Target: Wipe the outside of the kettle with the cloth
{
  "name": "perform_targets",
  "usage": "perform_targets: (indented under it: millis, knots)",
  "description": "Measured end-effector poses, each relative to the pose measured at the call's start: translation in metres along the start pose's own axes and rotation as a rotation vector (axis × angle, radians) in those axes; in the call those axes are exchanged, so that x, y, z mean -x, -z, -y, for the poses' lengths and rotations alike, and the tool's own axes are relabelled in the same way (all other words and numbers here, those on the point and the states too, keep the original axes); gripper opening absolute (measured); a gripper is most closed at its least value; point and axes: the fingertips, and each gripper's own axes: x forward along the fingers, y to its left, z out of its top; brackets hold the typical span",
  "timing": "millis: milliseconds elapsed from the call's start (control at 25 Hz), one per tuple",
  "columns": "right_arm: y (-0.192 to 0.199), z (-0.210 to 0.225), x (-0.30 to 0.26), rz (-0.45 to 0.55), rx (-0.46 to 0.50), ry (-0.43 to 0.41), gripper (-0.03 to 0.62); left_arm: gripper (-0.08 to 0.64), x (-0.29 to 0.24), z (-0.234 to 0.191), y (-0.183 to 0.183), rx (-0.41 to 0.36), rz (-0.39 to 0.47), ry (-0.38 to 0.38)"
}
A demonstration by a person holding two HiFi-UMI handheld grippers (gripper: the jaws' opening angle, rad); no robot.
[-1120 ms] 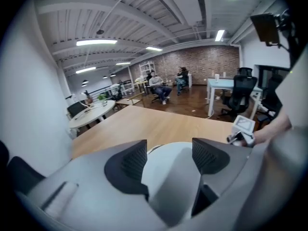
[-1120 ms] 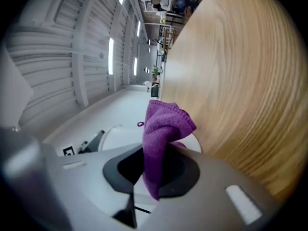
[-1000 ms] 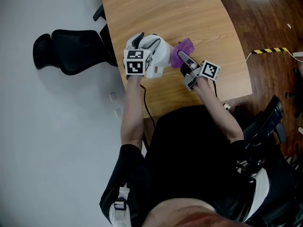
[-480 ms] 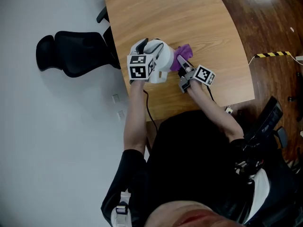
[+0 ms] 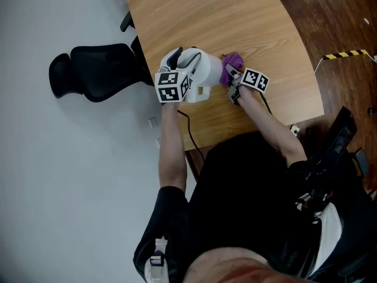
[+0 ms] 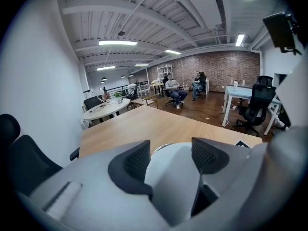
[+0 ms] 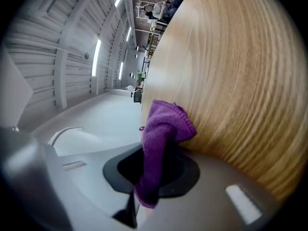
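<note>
A white kettle [image 5: 203, 69] stands on the wooden table [image 5: 235, 16] near its front edge. My left gripper [image 5: 179, 61] reaches over the kettle's left side; in the left gripper view the left gripper [image 6: 169, 150] is shut on a white part of the kettle [image 6: 175, 179] that fills the gap between its pads. A purple cloth [image 5: 232, 60] lies against the kettle's right side. My right gripper [image 5: 231, 74] is shut on it. In the right gripper view the cloth [image 7: 163, 126] hangs out of the right gripper [image 7: 155, 171], between the kettle's white wall [image 7: 106, 124] and the tabletop [image 7: 231, 81].
A black office chair [image 5: 97, 69] stands left of the table on the pale floor. Dark wooden floor with a strip of yellow-black tape [image 5: 347, 55] lies to the right. Beyond the kettle the tabletop [image 6: 144, 124] stretches on towards other desks and seated people far off.
My right gripper has sunk with the cloth and closed in on the kettle's right side, low by the tabletop. The left gripper and the kettle have stayed put.
</note>
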Motion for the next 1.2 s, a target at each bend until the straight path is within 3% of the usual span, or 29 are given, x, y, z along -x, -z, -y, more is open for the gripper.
perform_targets:
  millis: [120,320,400,480,560,680,760,840,960,1200]
  knots:
    - [0.006,0.002,0.0,-0.01,-0.004,0.003,0.046,0.482,-0.007,0.003,0.001,-0.056,0.019,0.101]
    - [0.026,0.011,0.012,-0.053,-0.016,0.025,0.046,0.483,-0.019,0.025,-0.002,-0.181,0.004,0.38]
    - [0.032,0.012,0.018,-0.096,-0.025,0.029,0.046,0.482,-0.024,0.029,-0.002,-0.193,-0.035,0.422]
    - [0.03,-0.002,0.026,-0.107,-0.022,0.004,0.046,0.482,-0.025,0.024,-0.005,-0.183,-0.064,0.354]
    - [0.015,-0.037,0.037,-0.06,-0.016,-0.084,0.048,0.443,-0.021,0.02,-0.015,-0.162,-0.071,0.236]
    - [-0.015,-0.12,0.057,0.051,0.011,-0.316,0.048,0.439,-0.014,0.023,-0.026,-0.106,-0.083,0.108]
    - [-0.029,-0.194,0.07,0.098,0.124,-0.517,0.048,0.44,-0.016,0.022,-0.022,-0.076,-0.108,0.048]
    - [-0.032,-0.244,0.077,0.104,0.19,-0.618,0.048,0.457,-0.02,0.017,-0.011,-0.042,-0.137,0.005]
    - [-0.024,-0.255,0.075,0.077,0.173,-0.596,0.048,0.489,-0.022,0.013,-0.003,0.012,-0.128,-0.03]
    - [-0.009,-0.153,0.051,0.071,0.062,-0.355,0.048,0.486,-0.016,0.024,-0.004,-0.013,-0.09,-0.038]
